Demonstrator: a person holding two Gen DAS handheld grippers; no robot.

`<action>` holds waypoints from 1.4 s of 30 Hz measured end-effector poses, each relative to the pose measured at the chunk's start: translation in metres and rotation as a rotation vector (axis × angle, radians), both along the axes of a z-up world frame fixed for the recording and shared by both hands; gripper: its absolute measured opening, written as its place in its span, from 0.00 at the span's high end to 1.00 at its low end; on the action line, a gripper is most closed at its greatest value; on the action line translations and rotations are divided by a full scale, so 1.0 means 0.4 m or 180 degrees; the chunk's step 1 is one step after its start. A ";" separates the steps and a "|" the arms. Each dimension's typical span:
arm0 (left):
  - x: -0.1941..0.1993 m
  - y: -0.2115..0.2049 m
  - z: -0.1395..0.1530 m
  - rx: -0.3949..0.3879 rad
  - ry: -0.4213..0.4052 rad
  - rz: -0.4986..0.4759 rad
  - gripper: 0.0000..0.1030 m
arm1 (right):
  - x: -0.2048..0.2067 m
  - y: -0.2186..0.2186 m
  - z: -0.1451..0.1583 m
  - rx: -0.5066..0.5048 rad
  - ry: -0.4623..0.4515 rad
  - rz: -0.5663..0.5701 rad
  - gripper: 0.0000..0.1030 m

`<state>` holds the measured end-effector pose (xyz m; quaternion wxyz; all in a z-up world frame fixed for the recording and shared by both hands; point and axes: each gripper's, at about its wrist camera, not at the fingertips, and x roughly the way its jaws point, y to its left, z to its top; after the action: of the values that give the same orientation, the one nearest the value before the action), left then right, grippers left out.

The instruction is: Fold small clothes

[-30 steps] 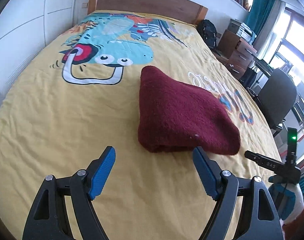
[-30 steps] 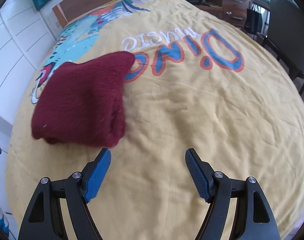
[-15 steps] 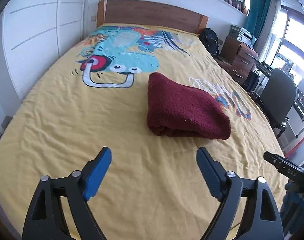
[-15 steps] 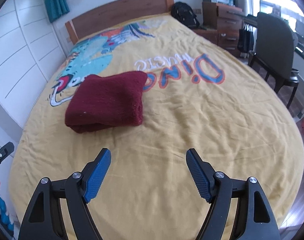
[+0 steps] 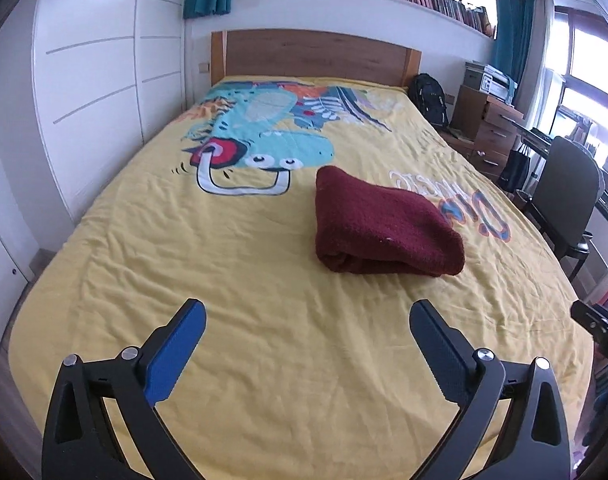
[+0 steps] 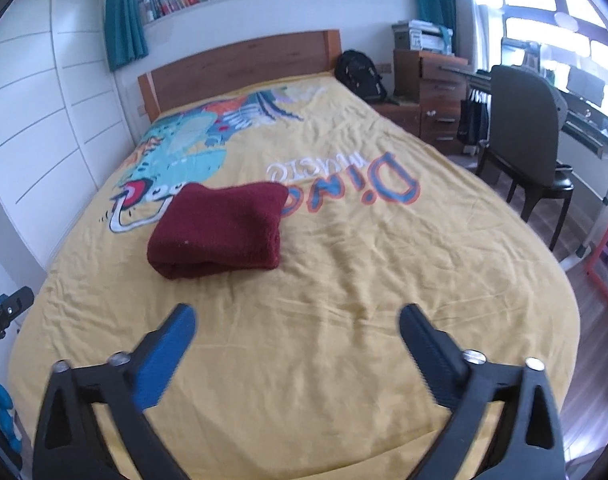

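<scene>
A dark red knitted garment (image 5: 380, 226) lies folded into a thick rectangle on the yellow dinosaur bedspread (image 5: 264, 340), near the bed's middle. It also shows in the right wrist view (image 6: 220, 230). My left gripper (image 5: 306, 348) is open and empty, held above the bed's foot, well short of the garment. My right gripper (image 6: 296, 354) is open and empty too, also back over the foot of the bed. Neither touches the cloth.
A wooden headboard (image 5: 312, 56) stands at the far end. White wardrobe doors (image 5: 92, 92) line the left side. A dark chair (image 6: 528, 140), a wooden drawer unit (image 6: 436, 92) and a black backpack (image 6: 360, 74) stand to the right of the bed.
Both grippers have pulled back and up from the folded garment toward the foot of the bed, so it looks smaller and farther. Both stayed open. The garment has not moved.
</scene>
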<state>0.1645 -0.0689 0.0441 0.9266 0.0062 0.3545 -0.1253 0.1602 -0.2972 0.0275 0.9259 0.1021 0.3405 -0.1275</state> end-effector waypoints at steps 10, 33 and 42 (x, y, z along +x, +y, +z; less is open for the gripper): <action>-0.045 0.009 0.022 0.0034 -0.0178 0.0081 0.01 | -0.073 0.015 0.028 -0.0006 -0.0128 -0.0038 0.00; -0.118 0.027 0.041 -0.0046 -0.0412 0.0141 0.01 | -0.141 0.059 0.061 -0.0204 -0.0346 -0.0130 0.00; -0.146 0.002 0.044 0.0086 -0.0489 0.0108 0.01 | -0.154 0.061 0.065 -0.0241 -0.0376 -0.0132 0.00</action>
<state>0.1060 -0.0680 0.0616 0.9529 0.0223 0.2841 -0.1039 0.0986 -0.2727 0.0536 0.9448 0.0814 0.2781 -0.1532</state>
